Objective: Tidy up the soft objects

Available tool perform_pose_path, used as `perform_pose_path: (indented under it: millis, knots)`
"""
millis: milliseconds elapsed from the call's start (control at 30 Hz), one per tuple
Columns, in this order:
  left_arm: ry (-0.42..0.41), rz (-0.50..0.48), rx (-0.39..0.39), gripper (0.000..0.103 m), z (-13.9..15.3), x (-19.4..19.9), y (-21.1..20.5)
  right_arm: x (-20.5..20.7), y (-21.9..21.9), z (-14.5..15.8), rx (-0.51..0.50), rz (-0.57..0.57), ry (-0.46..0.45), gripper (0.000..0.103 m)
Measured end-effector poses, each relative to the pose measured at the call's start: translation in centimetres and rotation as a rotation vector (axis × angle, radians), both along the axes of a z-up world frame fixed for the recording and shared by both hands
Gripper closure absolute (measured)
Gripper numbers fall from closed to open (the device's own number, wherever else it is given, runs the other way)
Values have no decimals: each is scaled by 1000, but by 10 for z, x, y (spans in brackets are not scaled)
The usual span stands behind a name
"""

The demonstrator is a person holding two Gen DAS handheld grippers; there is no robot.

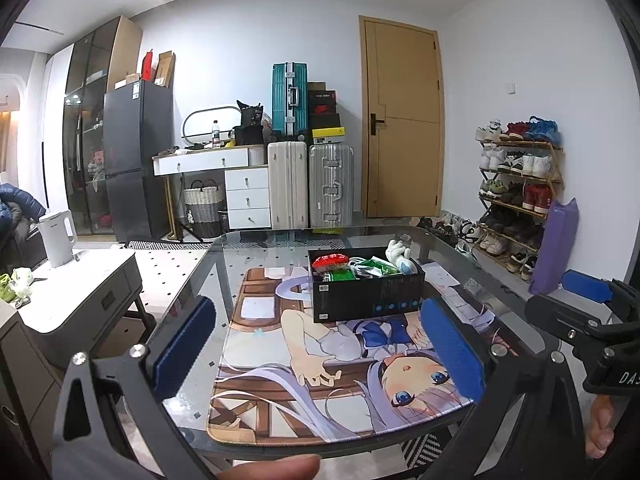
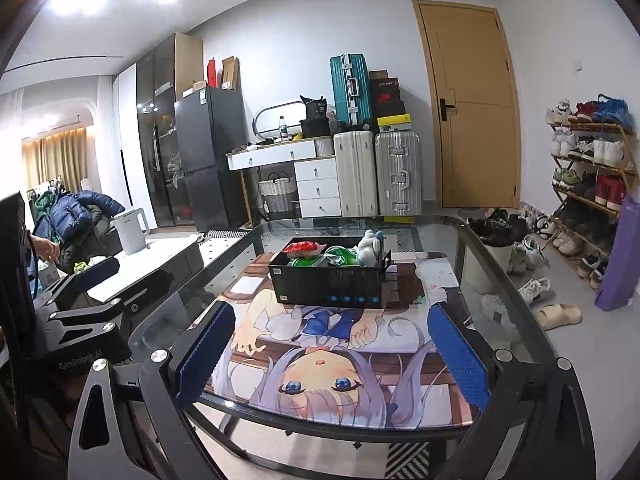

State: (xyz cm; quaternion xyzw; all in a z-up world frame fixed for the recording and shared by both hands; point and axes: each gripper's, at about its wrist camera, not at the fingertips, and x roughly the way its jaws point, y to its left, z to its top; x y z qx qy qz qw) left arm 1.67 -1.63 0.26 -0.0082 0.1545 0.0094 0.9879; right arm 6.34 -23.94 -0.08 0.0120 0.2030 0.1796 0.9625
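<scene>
A black box (image 1: 366,294) (image 2: 328,280) stands on an anime-print mat (image 1: 304,376) (image 2: 328,364) on the glass table. In it lie a red packet (image 1: 330,261) (image 2: 303,248), green packets (image 1: 380,267) (image 2: 340,255) and a white plush toy (image 1: 398,251) (image 2: 369,247). My left gripper (image 1: 316,340) is open and empty, held above the mat short of the box. My right gripper (image 2: 332,348) is open and empty, also short of the box. The right gripper shows at the right edge of the left wrist view (image 1: 588,308).
The glass table (image 1: 224,264) (image 2: 472,240) has a low grey side table with a white kettle (image 1: 58,236) (image 2: 132,230) to its left. A shoe rack (image 1: 520,192) (image 2: 592,184), loose shoes and a purple bag (image 1: 554,248) stand on the right. Suitcases and a door are behind.
</scene>
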Motion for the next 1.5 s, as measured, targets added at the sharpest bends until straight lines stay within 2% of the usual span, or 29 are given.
perform_pose_path:
  millis: [233,1500]
  knots:
    - [1,-20,-7,0,-1,-1,-2,-2,10,0,-29,15,-4,4]
    - [43,-19,2,0,-4,6,-5,-1,6,-2,-15,5,22,4]
